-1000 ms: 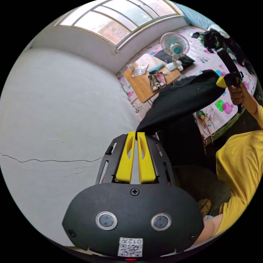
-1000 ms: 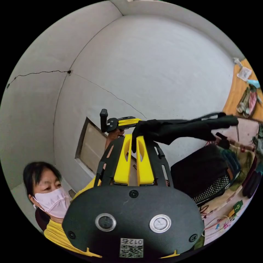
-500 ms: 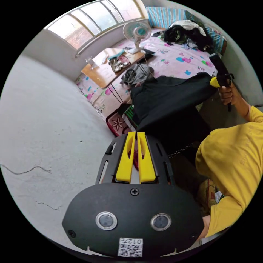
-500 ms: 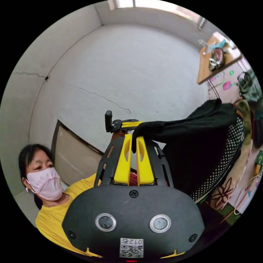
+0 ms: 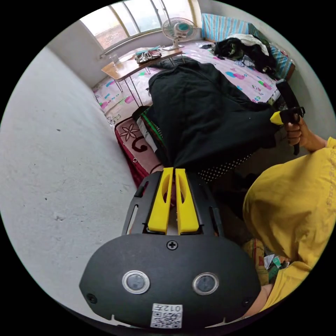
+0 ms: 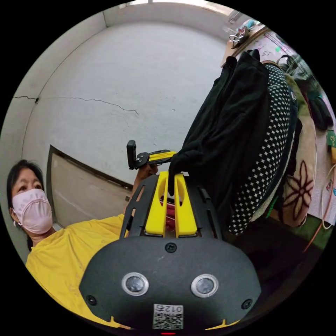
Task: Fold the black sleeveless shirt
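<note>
Left gripper: yellow jaws pressed together on one edge of the black sleeveless shirt, pinched so the cloth hangs taut.
Right gripper: yellow jaws likewise closed on another edge of the same cloth; seen from the left gripper view at.
Shirt position: stretched between both grippers, spread over a black-and-white dotted cushion, likely to flatten it for folding.
Surroundings: pink patterned bedsheet; wooden folding table; white wall.
</note>
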Action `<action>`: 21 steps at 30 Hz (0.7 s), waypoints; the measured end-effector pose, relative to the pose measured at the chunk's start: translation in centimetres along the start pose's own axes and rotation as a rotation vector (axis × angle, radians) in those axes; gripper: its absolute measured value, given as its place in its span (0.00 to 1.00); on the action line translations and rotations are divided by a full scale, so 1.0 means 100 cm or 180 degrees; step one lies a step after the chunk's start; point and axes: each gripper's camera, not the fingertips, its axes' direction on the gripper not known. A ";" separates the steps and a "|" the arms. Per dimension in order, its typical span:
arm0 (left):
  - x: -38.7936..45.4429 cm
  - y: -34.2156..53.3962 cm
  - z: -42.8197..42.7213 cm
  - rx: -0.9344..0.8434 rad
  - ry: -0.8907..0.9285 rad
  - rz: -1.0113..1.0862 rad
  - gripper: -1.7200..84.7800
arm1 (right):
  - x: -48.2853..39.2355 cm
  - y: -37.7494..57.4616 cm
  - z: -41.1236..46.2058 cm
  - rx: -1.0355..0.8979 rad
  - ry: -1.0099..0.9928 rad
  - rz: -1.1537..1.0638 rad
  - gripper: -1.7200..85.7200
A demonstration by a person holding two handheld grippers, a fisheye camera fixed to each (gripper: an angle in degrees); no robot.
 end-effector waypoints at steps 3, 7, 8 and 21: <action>-0.004 0.018 0.006 0.0189 -0.0144 0.0047 0.02 | 0.003 0.017 0.000 0.0027 0.0011 0.0036 0.04; -0.004 0.038 0.020 0.0291 -0.0436 0.0066 0.02 | 0.006 0.046 -0.008 -0.0032 0.0036 0.0170 0.04; -0.004 0.045 0.025 0.0307 -0.0496 0.0039 0.02 | 0.007 0.055 -0.015 -0.0021 0.0094 0.0239 0.04; -0.025 0.013 0.038 0.0674 -0.0318 -0.0425 0.02 | -0.096 0.009 0.012 -0.0328 0.0476 -0.0603 0.02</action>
